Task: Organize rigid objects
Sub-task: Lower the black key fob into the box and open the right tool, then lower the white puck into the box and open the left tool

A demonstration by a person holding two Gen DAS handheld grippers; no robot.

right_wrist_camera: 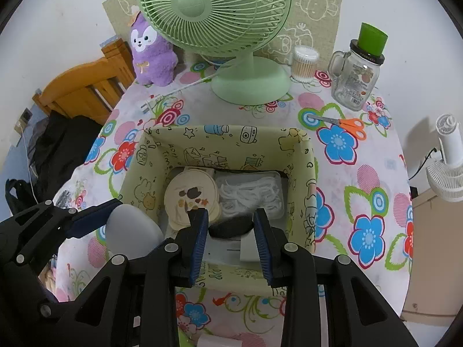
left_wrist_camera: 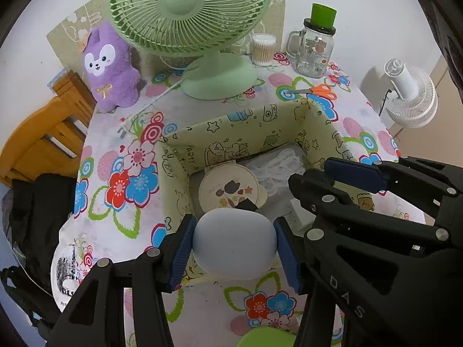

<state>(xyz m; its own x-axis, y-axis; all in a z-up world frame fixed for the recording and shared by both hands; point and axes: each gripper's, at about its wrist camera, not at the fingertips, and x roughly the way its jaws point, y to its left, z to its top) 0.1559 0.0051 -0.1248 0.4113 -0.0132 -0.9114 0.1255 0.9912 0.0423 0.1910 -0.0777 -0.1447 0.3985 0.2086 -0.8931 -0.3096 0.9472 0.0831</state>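
Left wrist — left gripper (left_wrist_camera: 233, 241) steeply over box (left_wrist_camera: 185, 141)

We see our left gripper (left_wrist_camera: 233, 241) and right gripper (right_wrist_camera: 231, 243) as matte black skeletal linkages with triangular cut-outs, silver round pivot screws, ribbed blue pads (left_wrist_camera: 182, 253), and white lettering "DAS".

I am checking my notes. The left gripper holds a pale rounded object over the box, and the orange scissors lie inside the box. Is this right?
Not quite. The scissors lie on the tablecloth behind the box, as the right wrist view shows. The left gripper does hold the pale rounded object over the box.
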